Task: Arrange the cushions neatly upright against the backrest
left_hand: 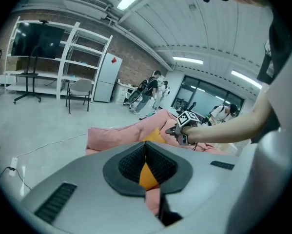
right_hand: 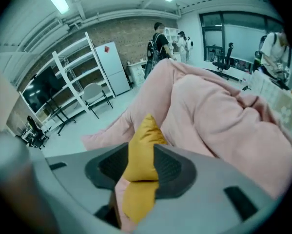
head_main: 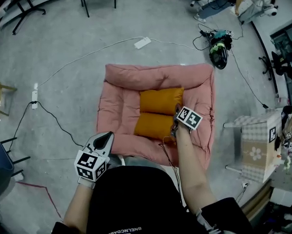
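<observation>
Two orange cushions (head_main: 161, 101), pink bed (head_main: 155, 76), shirt print (head_main: 138, 229) unreadable

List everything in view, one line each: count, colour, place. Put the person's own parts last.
sofa: one, pink, on the grey floor, centre.
cushions: two, orange, lying on the sofa seat, one farther, one nearer.
power strips: two, white, on the floor, one beyond the sofa, one to its left.
table: one, checked beige cloth, right of the sofa.
chair: one, blue, lower left edge.
fridge: one, white, far side of the room.
left gripper: one, grey, lower left, jaws together, empty.
right gripper: one, grey, clamped on a cushion corner.
forearms: two, bare, bottom of the head view.
</observation>
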A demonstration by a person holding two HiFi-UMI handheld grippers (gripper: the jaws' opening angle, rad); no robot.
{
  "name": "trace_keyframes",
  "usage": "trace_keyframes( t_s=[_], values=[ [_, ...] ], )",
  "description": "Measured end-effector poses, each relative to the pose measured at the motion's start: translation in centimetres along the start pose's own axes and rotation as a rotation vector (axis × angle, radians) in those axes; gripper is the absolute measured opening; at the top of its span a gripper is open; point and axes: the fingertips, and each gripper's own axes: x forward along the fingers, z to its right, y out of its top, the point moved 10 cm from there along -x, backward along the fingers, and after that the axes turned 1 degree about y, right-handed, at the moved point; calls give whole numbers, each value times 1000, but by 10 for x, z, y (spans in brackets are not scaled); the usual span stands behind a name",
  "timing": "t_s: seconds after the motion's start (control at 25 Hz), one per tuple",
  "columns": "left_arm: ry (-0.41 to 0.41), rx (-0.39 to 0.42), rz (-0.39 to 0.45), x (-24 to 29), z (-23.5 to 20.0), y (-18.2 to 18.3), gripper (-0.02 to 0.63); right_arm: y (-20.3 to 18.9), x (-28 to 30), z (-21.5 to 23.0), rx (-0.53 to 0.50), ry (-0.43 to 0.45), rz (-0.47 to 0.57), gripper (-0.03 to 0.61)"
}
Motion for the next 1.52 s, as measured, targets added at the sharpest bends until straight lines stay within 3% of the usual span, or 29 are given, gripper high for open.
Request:
trace_keyframes(
  t_s=[0.08, 0.2, 0.28, 0.6, 0.92, 1.28, 1.52],
  values=[
    [-32, 14, 11, -2, -4, 3, 12, -3, -24, -12, 20, 36, 73, 89],
    [-76, 30, 15, -5, -8, 7, 12, -11, -61, -36, 62, 127, 184, 12],
    [-113, 38, 16, -6, -12, 11, 12, -17, -88, -55, 35, 157, 243, 9],
    [-248, 90, 37, -4, -10, 28, 12, -58, -192, -118, -262, 196, 394, 9],
    [-324, 205, 93, 2, 35, 58, 12, -68, -245, -126, -313, 281, 484, 9],
    [-351, 262, 243, -15, 77, 103, 12, -26, -286, -124, -379, 403, 633, 9],
    [-336, 268, 275, -15, 81, 118, 12, -10, -290, -134, -467, 448, 670, 8]
  ],
)
